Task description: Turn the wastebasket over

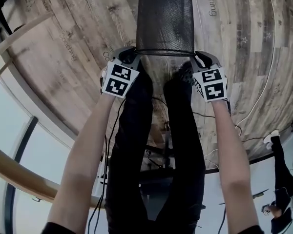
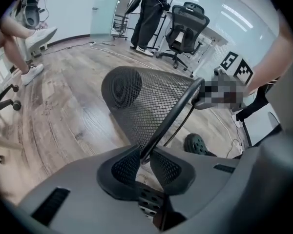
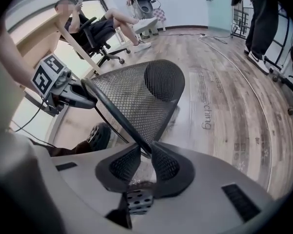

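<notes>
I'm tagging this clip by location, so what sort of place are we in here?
Most likely an open office or lab. A swivel office chair stands on a wood-plank floor, a cable trails across it, and someone sits at a desk in another such chair.

We are standing in an office: black mesh-backed swivel chairs (image 2: 187, 23) on castors, a grey-brown wood-plank floor (image 3: 244, 96), frosted glass partition walls (image 2: 103, 6) and loose cables (image 1: 274, 62) trailing across it.
</notes>
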